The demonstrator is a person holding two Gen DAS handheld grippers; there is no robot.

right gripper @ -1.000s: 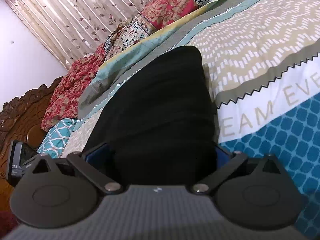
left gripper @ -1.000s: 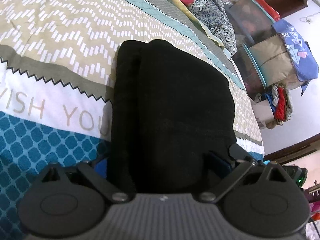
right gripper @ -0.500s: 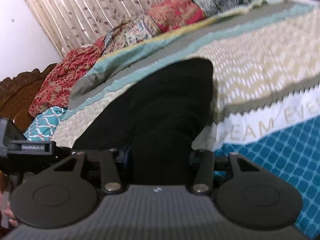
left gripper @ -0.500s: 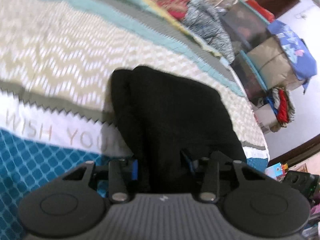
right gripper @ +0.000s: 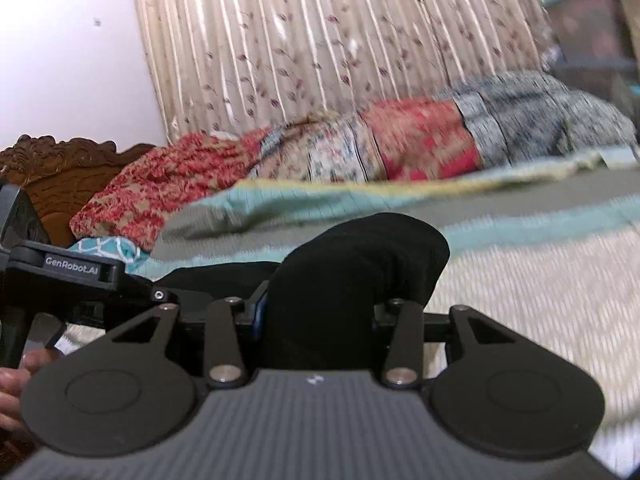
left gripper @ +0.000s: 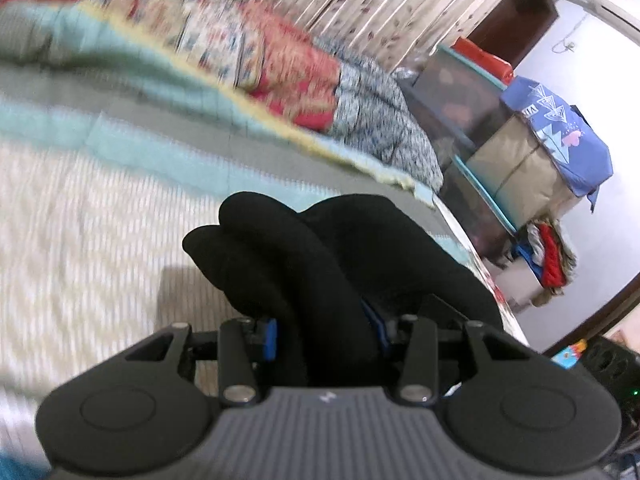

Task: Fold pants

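Black pants [left gripper: 344, 264] are gripped at both ends and are held up off the bedspread [left gripper: 80, 216], bunched into thick rolled folds. By the left gripper [left gripper: 325, 334] a fat bundle of the cloth is clamped, its blue-padded fingers [left gripper: 270, 338] being pressed against either side of the fabric. Beyond that grip the folds are seen bulging upward in two or three rounded lobes, with a shadow cast on the pale zigzag cover beneath them.

From the right wrist view, the other end of the pants [right gripper: 360, 276] is seen caught in the right gripper [right gripper: 316, 316]; its jaws are closing, with the cloth wedged between them and a blue pad just visible at the left of the fold. The free cloth is humped up over the jaws and hangs above the bedspread [right gripper: 520, 300]. At the left edge of that view the left gripper's body [right gripper: 76, 276] is shown, with part of a hand [right gripper: 16, 376] beneath it.

Behind the bed a patchwork quilt [right gripper: 400, 148] is piled along the curtain [right gripper: 320, 48]. Much of the background is smeared by motion blur, so what appears to be a stack of storage boxes [left gripper: 500, 132] by the wall can only be loosely made out.
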